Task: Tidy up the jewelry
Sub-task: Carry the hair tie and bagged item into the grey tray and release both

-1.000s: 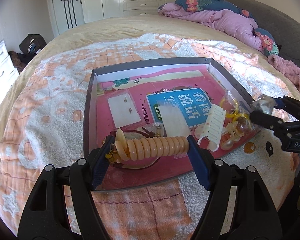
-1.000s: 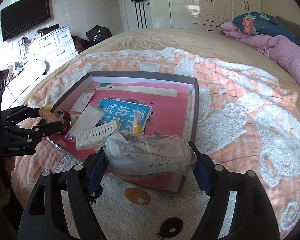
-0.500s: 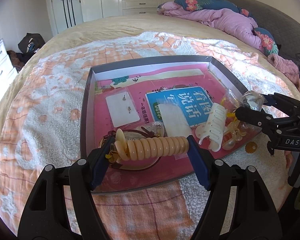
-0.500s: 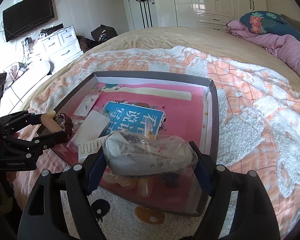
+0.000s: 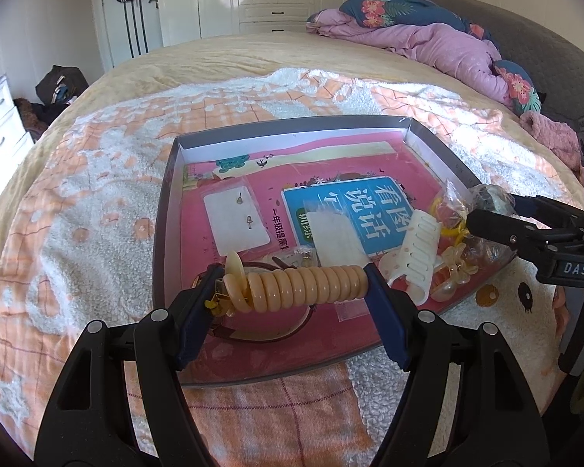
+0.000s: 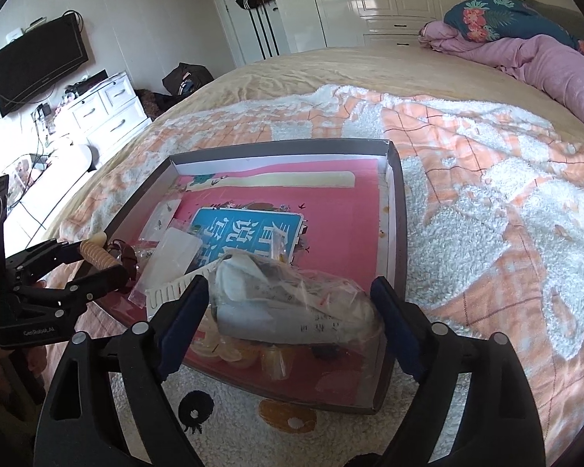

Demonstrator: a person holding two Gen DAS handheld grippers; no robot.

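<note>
- Left gripper [image 5: 294, 286]: jaws clamp a ribbed, peach spiral hair tie [image 5: 303, 284] above the shallow grey tray's [image 5: 163, 233] near edge.
- Right gripper [image 6: 288, 307]: jaws pinch a crinkly clear plastic bag [image 6: 292, 303] over the tray's near corner.
- The tray rests on a fluffy orange-and-white blanket [image 5: 78, 202] on the bed.

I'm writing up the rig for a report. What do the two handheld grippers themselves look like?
Both look alike: black plastic frames with triangular cut-outs and silver screw heads, and two fingers tipped with blue pads. The left gripper carries "GenRobot_AI" lettering on its body; the right gripper shows a "DAS" label. No cables or sleeves are visible.
</note>
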